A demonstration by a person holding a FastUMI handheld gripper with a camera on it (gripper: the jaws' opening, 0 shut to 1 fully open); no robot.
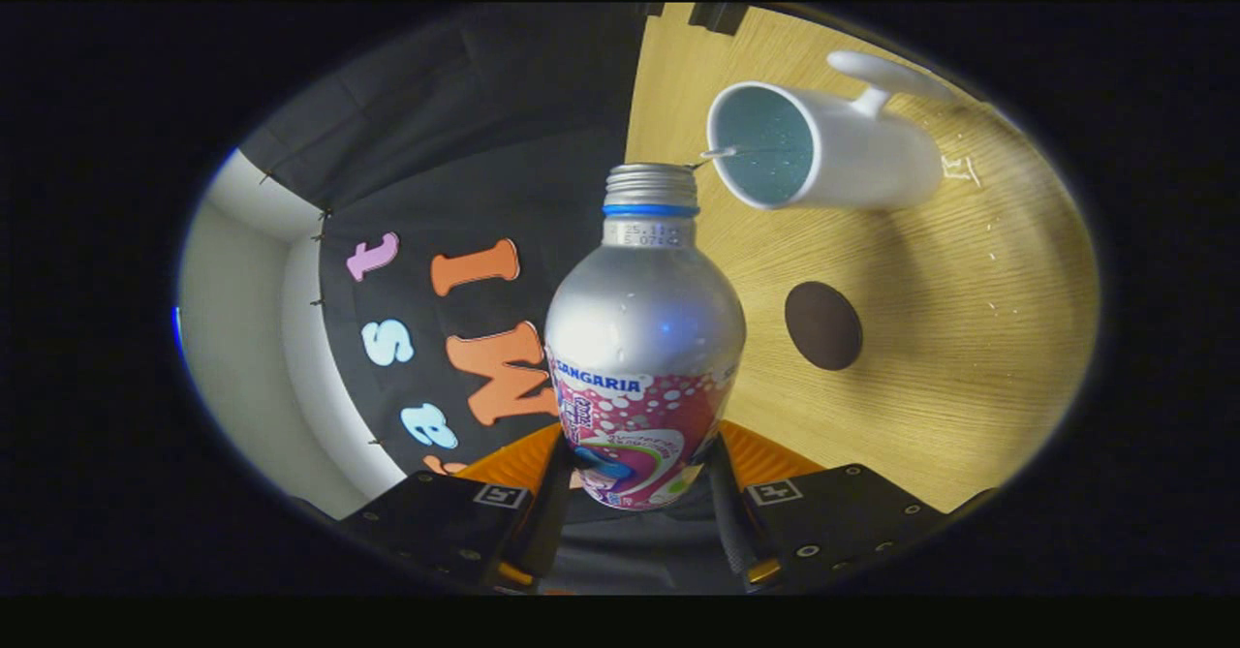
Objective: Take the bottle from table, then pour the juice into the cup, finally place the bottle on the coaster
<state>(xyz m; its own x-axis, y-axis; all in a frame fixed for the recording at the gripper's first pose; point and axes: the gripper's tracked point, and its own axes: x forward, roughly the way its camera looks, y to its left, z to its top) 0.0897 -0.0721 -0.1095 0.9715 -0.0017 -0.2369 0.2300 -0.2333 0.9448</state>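
Observation:
A silver aluminium bottle (643, 338) with a pink patterned label and an open threaded neck is held between my fingers, and my gripper (639, 469) is shut on its lower body. The view is rolled, so the bottle is tipped sideways toward the white cup (852, 154). A thin stream of liquid leaves the bottle's mouth and runs into the cup, whose pale blue inside shows. The cup stands on the wooden table (969, 338), its handle on the side away from the bottle. A dark round coaster (822, 325) lies on the table between the cup and my fingers.
The booth's black cloth wall (465, 193) rises behind the table's far edge, with a white wall (242, 338) beyond it. Bare wood surrounds the coaster and cup.

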